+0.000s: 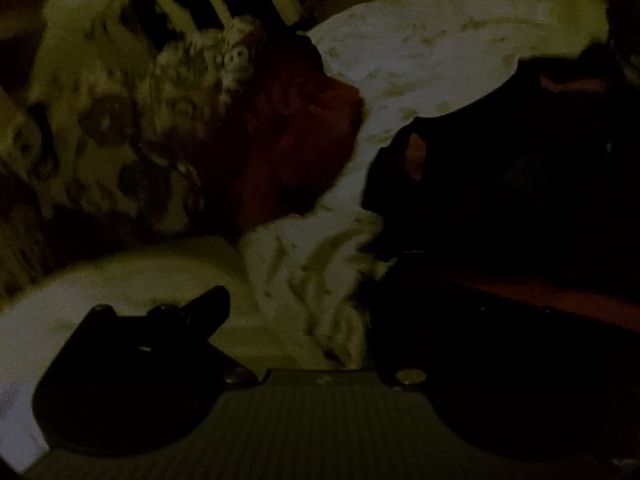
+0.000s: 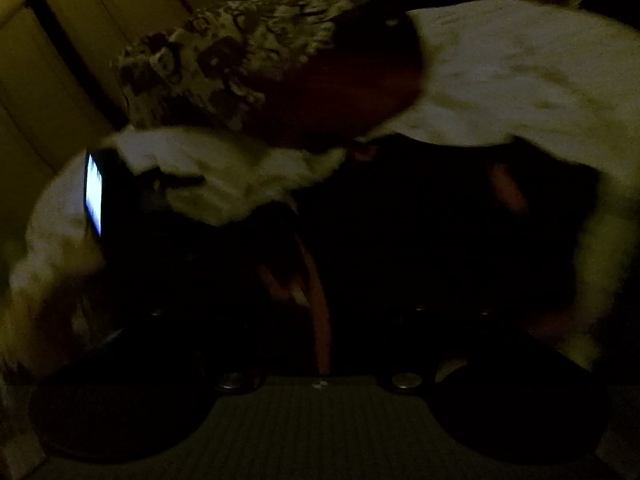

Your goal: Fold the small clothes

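1. White bedding (image 1: pixel 420 52) (soft, rumpled) lies under a dark garment (image 2: pixel 420 232).
2. Right gripper (image 2: pixel 320 320) jaws spread wide, over the garment, holding nothing.
3. Left gripper (image 1: pixel 304 308): too dark, cannot tell.

A dark garment with reddish trim (image 1: pixel 500 184) lies crumpled at my three o'clock; a dark red piece (image 1: pixel 296 132) sits bunched at eleven.

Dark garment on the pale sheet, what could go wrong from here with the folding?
The dark garment barely stands out in this dim light, so its edges are hard to find. It lies on a rumpled sheet; the left tool might pinch sheet instead. The red cloth lies close and could snag.
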`<state>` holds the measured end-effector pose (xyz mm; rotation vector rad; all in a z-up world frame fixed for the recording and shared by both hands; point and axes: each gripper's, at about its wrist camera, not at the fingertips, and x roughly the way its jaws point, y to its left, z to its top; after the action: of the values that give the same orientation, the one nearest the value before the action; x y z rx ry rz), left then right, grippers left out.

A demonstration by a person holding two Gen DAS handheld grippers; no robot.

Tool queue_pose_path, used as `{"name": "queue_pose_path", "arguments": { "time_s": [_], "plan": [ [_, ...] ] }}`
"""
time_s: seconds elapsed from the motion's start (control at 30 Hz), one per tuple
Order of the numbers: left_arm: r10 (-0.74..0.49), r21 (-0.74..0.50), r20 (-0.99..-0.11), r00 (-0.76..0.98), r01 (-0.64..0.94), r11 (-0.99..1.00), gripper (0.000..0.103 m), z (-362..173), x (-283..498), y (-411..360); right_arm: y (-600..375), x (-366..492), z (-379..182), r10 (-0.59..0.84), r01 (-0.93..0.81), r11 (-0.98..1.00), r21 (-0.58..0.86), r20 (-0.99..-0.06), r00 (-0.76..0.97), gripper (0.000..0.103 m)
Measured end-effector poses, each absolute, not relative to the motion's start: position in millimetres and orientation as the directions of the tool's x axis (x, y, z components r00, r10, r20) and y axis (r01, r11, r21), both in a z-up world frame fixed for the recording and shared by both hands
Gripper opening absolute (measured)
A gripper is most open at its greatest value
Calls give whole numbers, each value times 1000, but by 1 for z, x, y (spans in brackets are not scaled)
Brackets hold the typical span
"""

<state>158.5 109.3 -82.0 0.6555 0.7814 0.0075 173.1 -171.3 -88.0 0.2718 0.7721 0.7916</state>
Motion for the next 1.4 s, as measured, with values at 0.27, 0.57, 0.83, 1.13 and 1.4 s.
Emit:
{"name": "queue_pose_path", "arguments": {
  "time_s": [0.27,0.57,0.83,1.13,1.4],
  "plan": [
    [185,569,-633,751,290,770,101,-102,175,103,-65,308,-100,792,-560,610,560,-453,410,92],
    [106,392,-743,661,302,869,21,-124,198,127,-39,342,-143,734,-496,672,549,-583,349,7],
    [28,116,-766,643,94,989,21,-97,204,188,-43,351,-103,772,-508,634,583,-445,453,6],
    [56,120,-787,615,64,991,59,-116,211,197,-29,359,-130,706,-467,706,533,-476,524,41],
    [39,102,-808,588,76,992,87,-97,205,188,-133,257,-54,694,-528,720,451,-460,554,98]
  ]
}}
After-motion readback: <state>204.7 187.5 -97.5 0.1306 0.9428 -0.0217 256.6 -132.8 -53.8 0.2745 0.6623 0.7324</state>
